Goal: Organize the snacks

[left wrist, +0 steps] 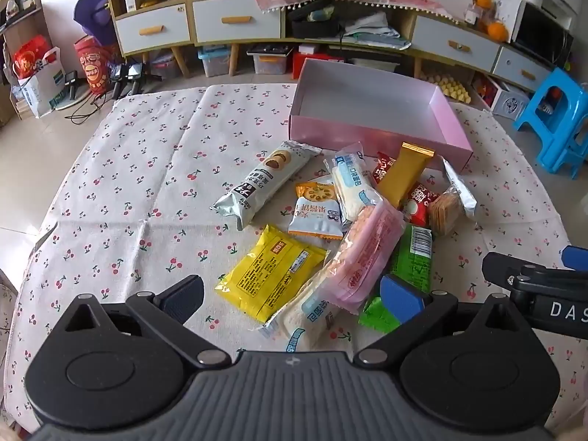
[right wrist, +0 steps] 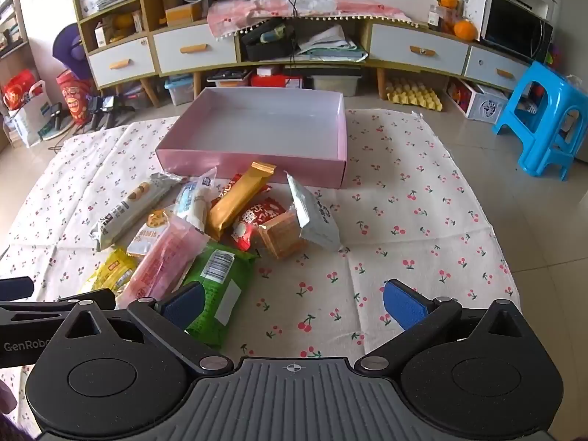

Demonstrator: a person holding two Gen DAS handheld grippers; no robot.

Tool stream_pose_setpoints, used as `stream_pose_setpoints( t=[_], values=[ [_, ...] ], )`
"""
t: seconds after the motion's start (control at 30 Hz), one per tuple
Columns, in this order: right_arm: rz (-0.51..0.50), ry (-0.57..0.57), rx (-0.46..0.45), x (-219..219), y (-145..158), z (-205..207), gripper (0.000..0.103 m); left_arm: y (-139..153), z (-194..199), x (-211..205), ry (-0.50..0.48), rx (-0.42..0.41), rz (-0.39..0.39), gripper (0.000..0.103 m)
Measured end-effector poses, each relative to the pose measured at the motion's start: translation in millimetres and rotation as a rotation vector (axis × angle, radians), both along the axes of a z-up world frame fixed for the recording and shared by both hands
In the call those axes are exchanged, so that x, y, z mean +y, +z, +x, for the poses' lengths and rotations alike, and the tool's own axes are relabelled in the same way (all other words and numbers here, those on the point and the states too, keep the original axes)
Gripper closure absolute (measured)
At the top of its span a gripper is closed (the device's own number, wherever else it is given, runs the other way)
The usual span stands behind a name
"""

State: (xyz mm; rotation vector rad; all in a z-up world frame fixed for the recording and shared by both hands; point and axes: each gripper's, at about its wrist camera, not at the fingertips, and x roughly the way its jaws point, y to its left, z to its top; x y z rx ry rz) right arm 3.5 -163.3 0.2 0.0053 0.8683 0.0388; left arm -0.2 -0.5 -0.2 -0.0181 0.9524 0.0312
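Pink box (right wrist: 257, 169): one, open-topped, holding nothing; snack packets in front of the pink box: eleven, all on the cherry-print cloth (right wrist: 404, 220), one; by kind, nearest the box outward: gold bar (left wrist: 402, 176), one; red packets (left wrist: 417, 204), two; silver packet (left wrist: 461, 193), one; clear-wrapped cracker stack (left wrist: 443, 211), one; grey biscuit sleeve (left wrist: 264, 183), one; white-and-blue bread packs (left wrist: 351, 191), two; small orange-and-white packet (left wrist: 316, 211), one; yellow packet (left wrist: 272, 275), one; pink clear-wrapped pack (left wrist: 367, 253), one; green packet (right wrist: 217, 286), one.
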Motion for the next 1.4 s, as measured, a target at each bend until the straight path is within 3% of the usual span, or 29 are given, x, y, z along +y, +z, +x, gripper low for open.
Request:
stream_pose_setpoints(
  t=[1.4],
  values=[
    [0.004, -0.001, 0.014, -0.3, -3.2, 1.4, 0.0, -2.0, -0.4, 1.5, 0.002, 0.012, -0.01, 0.0]
  ],
)
